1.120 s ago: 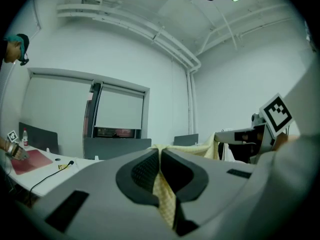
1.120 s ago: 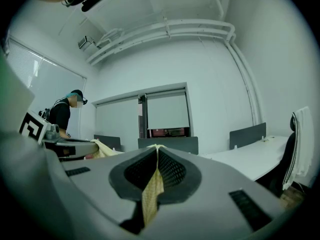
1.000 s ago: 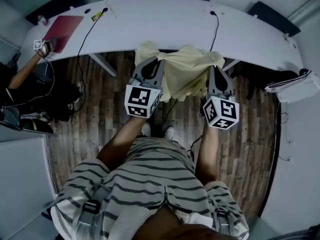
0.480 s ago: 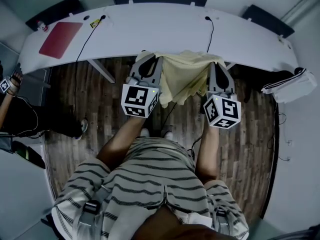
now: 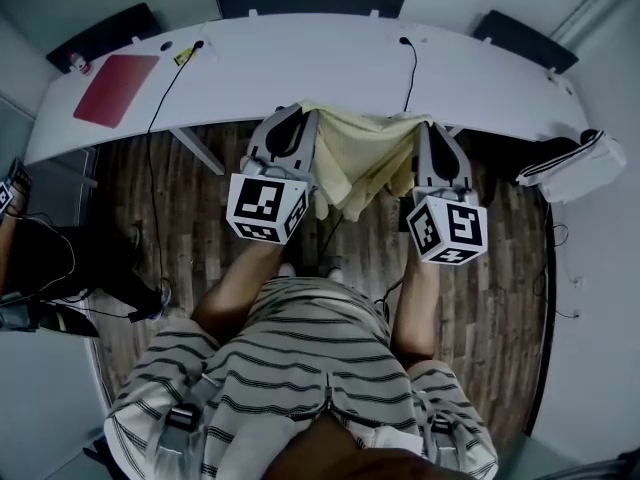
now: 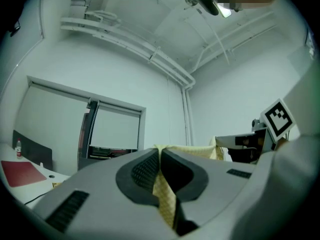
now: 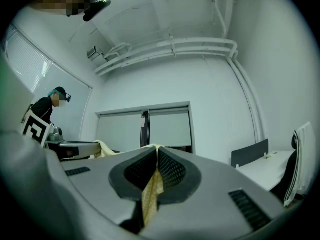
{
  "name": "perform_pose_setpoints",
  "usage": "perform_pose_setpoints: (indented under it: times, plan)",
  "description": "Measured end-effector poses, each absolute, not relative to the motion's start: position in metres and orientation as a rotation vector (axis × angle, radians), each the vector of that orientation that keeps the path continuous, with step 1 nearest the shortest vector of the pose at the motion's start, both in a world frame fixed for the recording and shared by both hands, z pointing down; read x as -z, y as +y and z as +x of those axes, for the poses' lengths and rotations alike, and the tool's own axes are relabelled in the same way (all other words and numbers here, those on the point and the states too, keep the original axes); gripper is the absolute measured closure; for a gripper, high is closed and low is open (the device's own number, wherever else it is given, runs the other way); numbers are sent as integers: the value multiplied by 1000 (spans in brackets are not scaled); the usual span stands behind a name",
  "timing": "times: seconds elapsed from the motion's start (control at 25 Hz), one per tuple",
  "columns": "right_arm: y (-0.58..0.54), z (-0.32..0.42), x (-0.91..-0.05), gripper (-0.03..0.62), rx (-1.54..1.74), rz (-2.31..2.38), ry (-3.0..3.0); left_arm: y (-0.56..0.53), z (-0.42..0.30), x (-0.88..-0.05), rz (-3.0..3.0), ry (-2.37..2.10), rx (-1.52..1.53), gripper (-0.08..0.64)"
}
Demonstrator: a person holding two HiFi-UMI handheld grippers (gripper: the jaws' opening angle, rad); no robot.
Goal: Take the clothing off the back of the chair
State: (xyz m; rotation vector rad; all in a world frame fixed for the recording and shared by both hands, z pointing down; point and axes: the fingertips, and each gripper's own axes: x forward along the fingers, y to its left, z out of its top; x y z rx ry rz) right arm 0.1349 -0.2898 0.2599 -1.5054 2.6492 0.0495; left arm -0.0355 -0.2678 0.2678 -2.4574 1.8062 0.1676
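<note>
One long white desk point(image 5: 480, 68) is being faced across a wooden floor point(image 5: 510, 268), and just before its near edge a pale yellow garment point(image 5: 365, 163) is being held up, hanging between both grippers. One top corner is being clamped by the left gripper point(image 6: 159, 156), the other by the right gripper point(image 7: 156, 156).

Dark wood-plank floor point(image 5: 200, 198). Long curved white table point(image 5: 480, 68) w/ red mat point(image 5: 115, 76) at left end, black cable point(image 5: 411, 68) across top. Dark chairs point(image 5: 100, 30) behind it. White walls point(image 6: 150, 79), window w/ roller blinds point(image 6: 114, 131), ceiling pipes point(image 7: 170, 49), lamp point(image 6: 207, 3) overhead.
</note>
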Motion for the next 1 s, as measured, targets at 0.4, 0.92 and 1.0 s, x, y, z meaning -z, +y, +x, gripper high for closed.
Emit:
perform_pose_setpoints:
  times: [0.4, 0.92, 1.0]
  plan:
    - [-268, 134, -232, 568, -65, -1485, 2619, -251, -38, -235, -2439, 1761, -223, 532]
    - [-233, 131, -257, 568, -43, -1471, 2641, -221, -35, -256, -2448, 1762, -152, 532]
    - [-232, 132, -270, 568, -7, -1478, 2656, -219, -36, -267, -2460, 1778, -130, 531]
